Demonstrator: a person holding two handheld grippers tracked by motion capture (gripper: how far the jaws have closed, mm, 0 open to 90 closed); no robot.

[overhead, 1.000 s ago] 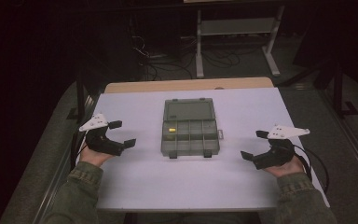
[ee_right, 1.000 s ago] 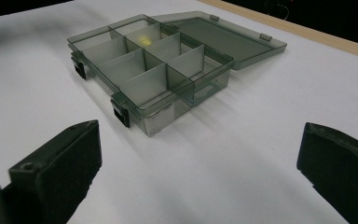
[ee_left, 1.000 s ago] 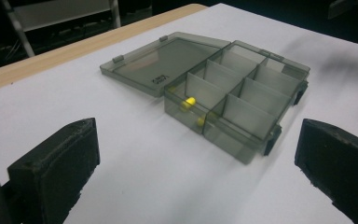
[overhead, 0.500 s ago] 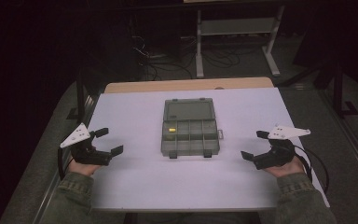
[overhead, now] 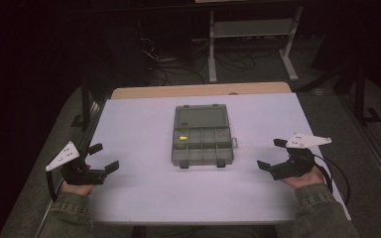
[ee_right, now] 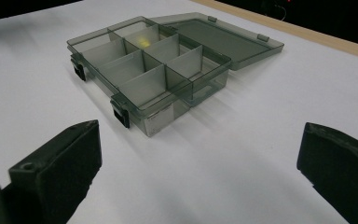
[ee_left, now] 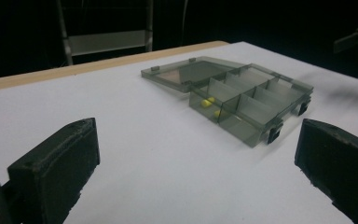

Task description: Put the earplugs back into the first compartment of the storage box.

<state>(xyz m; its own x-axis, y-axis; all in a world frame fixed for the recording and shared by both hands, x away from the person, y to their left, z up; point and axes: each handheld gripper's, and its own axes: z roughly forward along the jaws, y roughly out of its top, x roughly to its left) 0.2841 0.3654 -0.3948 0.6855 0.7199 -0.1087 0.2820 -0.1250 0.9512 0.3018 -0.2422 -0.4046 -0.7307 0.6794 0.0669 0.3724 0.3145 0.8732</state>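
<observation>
A smoky clear compartment box (overhead: 202, 141) (ee_left: 235, 100) (ee_right: 154, 70) lies open in the middle of the white table (overhead: 139, 188), its lid (overhead: 201, 118) folded flat on the far side. A small yellow piece (overhead: 182, 138) (ee_left: 208, 102) (ee_right: 142, 41) sits in its far left compartment. My left gripper (overhead: 103, 156) (ee_left: 196, 172) hovers at the table's left edge, open and holding nothing. At the right edge my right gripper (overhead: 272, 153) (ee_right: 200, 172) is also open, jaws wide apart and turned toward the box.
A wooden strip (overhead: 201, 90) borders the table's far edge. Beyond it, in the dark, stand a metal shelf frame (overhead: 250, 29) and loose cables (overhead: 178, 64) on the floor. Bare white surface surrounds the box.
My left gripper has drawn back toward the near left edge of the table. The right gripper has barely moved. The box is unchanged.
</observation>
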